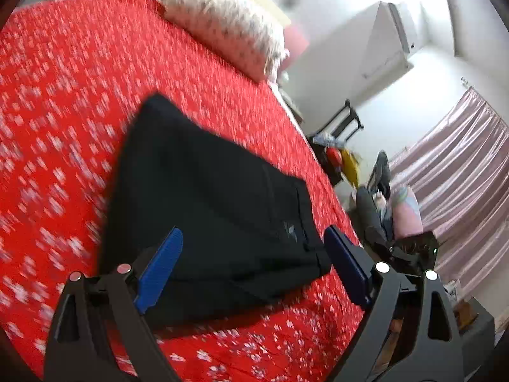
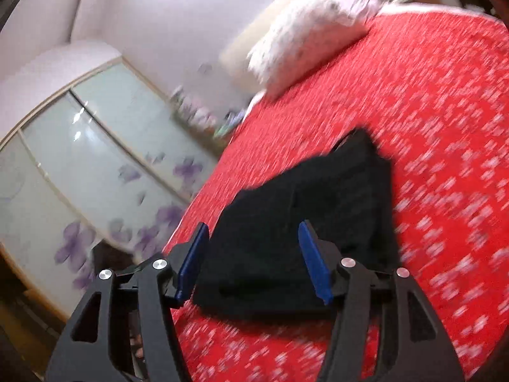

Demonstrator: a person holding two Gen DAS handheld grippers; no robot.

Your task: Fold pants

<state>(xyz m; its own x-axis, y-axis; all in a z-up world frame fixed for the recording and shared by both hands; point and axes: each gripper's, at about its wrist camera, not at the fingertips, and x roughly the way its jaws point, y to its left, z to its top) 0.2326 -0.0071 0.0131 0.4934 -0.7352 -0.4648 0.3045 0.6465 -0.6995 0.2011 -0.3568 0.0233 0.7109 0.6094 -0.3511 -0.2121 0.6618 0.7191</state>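
Ahead of both jaws: pants [image 1: 206,184] folded flat on the bed [image 1: 63,95], so you've let go.
Left gripper [image 1: 254,248]: jaws wide, empty.
Right gripper [image 2: 253,254]: jaws apart, empty.

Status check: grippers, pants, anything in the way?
Left gripper open, empty. Right gripper open, empty. Black pants folded flat on red bedspread, released. Pillow well clear.

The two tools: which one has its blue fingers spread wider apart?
The left tool: its fingers stand clearly farther apart than those of the right tool. Both are open above the black pants, gripping nothing.
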